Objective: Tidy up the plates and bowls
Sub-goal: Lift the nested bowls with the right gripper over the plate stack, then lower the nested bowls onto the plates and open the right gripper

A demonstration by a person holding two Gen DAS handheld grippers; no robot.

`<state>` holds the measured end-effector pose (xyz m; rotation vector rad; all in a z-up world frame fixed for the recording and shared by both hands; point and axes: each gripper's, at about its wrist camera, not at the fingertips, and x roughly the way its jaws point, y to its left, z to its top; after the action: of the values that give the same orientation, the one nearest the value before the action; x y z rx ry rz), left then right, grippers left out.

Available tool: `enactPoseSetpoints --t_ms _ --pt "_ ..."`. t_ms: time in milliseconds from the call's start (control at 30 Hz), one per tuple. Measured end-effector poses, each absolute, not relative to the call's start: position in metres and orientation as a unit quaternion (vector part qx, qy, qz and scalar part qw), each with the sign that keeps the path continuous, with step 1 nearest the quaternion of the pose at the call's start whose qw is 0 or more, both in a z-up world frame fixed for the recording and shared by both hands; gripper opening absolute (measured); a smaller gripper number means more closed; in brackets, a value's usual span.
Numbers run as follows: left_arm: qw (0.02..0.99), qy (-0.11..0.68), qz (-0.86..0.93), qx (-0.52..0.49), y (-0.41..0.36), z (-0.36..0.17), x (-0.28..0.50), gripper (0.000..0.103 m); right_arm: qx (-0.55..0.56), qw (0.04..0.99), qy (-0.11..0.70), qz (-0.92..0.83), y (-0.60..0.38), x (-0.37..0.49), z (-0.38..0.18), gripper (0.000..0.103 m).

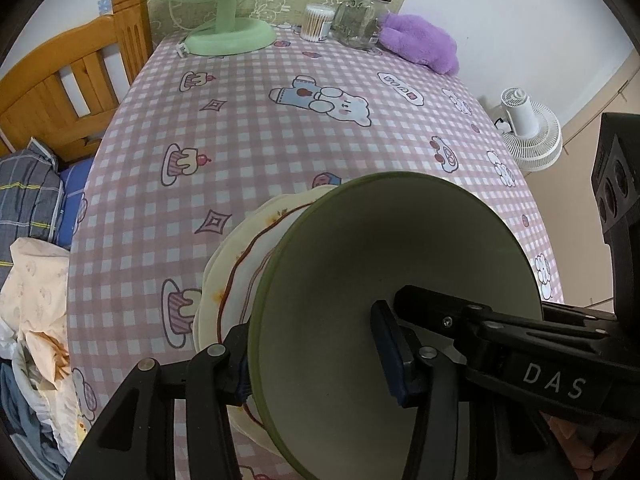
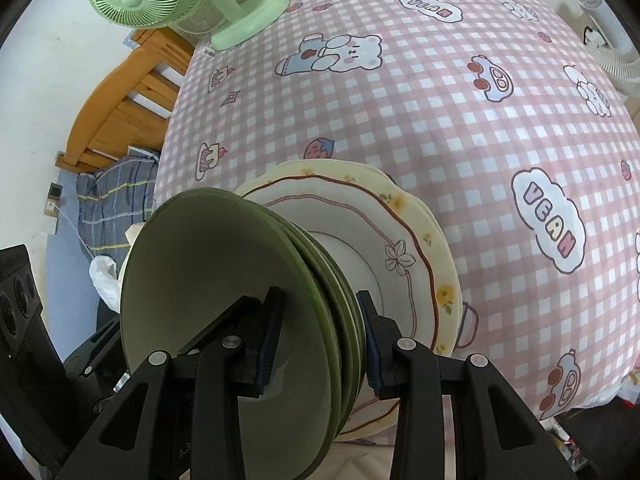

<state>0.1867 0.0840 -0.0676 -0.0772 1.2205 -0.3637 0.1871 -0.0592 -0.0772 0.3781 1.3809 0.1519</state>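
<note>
green bowls [image 2: 224, 280] stacked on plates [image 2: 416, 264], rims clamped between left tool [image 1: 316, 352] and right tool [image 2: 320, 336].

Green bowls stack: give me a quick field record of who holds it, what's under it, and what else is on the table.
stack: nested green bowls
left tool: clamped on bowl rim
right tool: clamped on opposite rim
beneath: floral plates, touching or not unclear
surface: pink checked tablecloth
far edge: green fan, glass jar, purple plush
</note>
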Motion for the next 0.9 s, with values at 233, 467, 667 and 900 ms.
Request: enactPoseSetpoints --t_ms 233,467,667,900 --pt "0.802 0.572 -0.168 -0.046 0.088 -0.070 0.189 0.049 0.159 0.756 0.631 0.070 -0.058 0.192 -0.076 0.038" --pt "0.812 0.566 -0.140 -0.040 0.098 -0.073 0.189 0.070 0.144 0.772 0.616 0.063 -0.053 0.192 -0.074 0.041" --pt "0.818 0.558 -0.138 -0.018 0.101 -0.072 0.182 0.075 0.108 0.795 0.596 0.025 -0.046 0.183 -0.070 0.050" --pt "0.851 0.513 -0.114 -0.007 0.101 -0.049 0.167 0.077 0.082 0.824 0.561 0.010 -0.045 0.172 -0.051 0.063"
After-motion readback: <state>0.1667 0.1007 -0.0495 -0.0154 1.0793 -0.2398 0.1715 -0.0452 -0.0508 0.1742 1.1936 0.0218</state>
